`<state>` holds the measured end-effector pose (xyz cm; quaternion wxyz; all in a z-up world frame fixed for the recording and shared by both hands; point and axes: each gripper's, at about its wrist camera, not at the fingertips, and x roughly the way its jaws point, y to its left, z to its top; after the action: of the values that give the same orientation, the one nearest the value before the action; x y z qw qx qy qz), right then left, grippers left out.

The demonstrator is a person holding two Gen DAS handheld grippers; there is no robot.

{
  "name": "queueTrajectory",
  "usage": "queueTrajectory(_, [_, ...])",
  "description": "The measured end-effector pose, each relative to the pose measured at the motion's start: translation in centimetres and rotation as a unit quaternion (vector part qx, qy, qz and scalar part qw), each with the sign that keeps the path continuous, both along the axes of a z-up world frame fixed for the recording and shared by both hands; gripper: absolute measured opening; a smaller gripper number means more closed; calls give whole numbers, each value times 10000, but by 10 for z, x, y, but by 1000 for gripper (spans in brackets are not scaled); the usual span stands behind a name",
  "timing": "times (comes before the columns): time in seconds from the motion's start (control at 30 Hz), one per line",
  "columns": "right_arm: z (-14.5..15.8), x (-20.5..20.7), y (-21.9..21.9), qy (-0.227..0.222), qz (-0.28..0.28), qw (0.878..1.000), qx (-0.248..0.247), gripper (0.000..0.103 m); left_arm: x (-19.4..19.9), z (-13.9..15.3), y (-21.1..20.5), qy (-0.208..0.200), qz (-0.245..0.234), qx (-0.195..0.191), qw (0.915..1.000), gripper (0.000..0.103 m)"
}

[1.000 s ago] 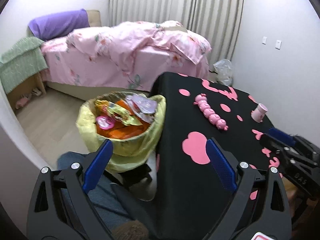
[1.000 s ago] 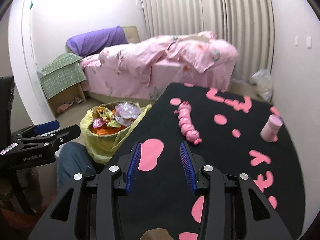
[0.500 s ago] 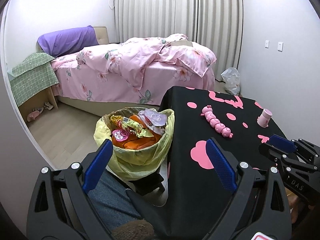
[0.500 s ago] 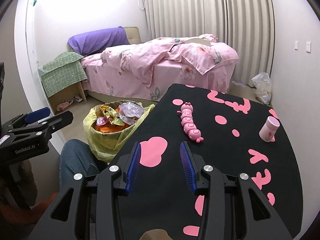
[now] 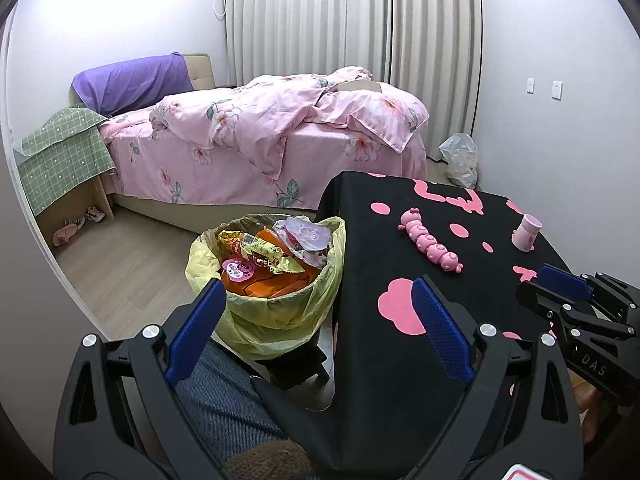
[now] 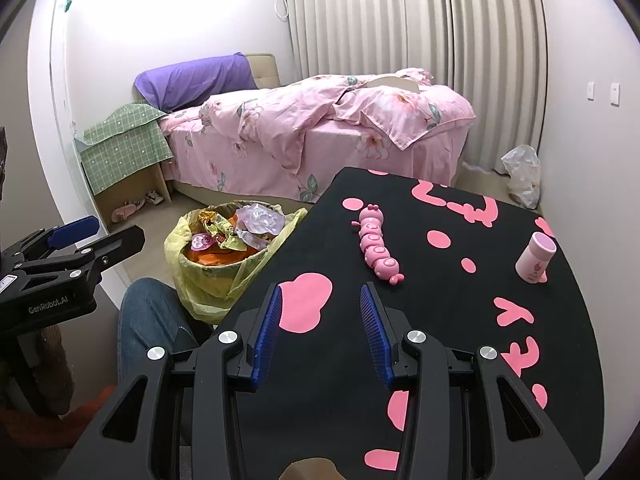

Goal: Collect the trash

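Observation:
A bin lined with a yellow bag (image 5: 280, 312) (image 6: 208, 280) stands on the floor beside the black table (image 5: 400, 360) (image 6: 440, 320), full of snack wrappers (image 5: 264, 258) (image 6: 240, 232). My left gripper (image 5: 316, 324) is open wide with nothing between its blue pads, hovering over the bin's near edge and the table's corner. My right gripper (image 6: 320, 324) is open and empty above the table's pink cloud print. On the table lie a pink caterpillar toy (image 5: 432, 244) (image 6: 378, 248) and a small pink bottle (image 5: 526, 233) (image 6: 536, 258).
A pink-covered bed (image 5: 272, 136) fills the back of the room. A person's jeans-clad leg (image 5: 224, 404) (image 6: 148, 328) is by the bin. A white plastic bag (image 5: 460, 158) lies in the far corner; a green-clothed stand (image 5: 60, 160) is at left.
The left wrist view pulled back and tilted up, so the bin sits farther and lower in it; since half a second ago it holds still. The right gripper has not moved.

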<state>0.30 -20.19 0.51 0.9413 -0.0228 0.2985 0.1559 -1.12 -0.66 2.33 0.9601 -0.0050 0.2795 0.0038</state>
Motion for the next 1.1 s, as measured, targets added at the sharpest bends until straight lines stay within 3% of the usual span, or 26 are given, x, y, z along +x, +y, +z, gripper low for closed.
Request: queueTrajectory(1.1, [0,-1,0,27,-32,10000,14,39,-1,-2,0,24,-57,3,10000,89])
